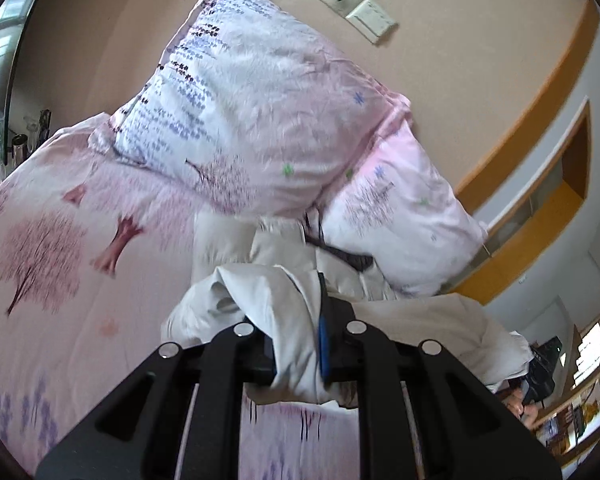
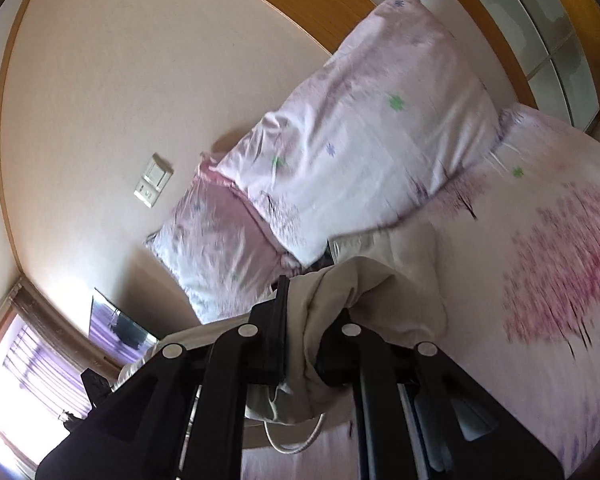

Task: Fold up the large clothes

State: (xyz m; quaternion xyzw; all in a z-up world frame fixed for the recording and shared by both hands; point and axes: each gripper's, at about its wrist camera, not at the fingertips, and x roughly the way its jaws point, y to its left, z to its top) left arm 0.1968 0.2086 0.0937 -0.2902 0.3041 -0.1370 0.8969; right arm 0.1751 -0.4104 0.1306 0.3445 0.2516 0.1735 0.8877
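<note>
Both claws pinch bunched folds of a cream garment (image 1: 296, 320) above a pink tree-print bed (image 1: 60, 280): the left claw (image 1: 300, 344) and right claw (image 2: 304, 344) each clamp cloth, with two pillows (image 2: 360, 140) against the wall behind.

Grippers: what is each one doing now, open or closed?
Left gripper: closed on the white garment.
Right gripper: closed on the same white garment.

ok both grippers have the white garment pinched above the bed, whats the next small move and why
Probably draw the two apart sideways to spread the cloth. The left gripper and right gripper each clamp a bunched wad of the white garment, which hangs crumpled over the pink bedsheet just short of the pillows. It likely needs flattening before any fold.
</note>
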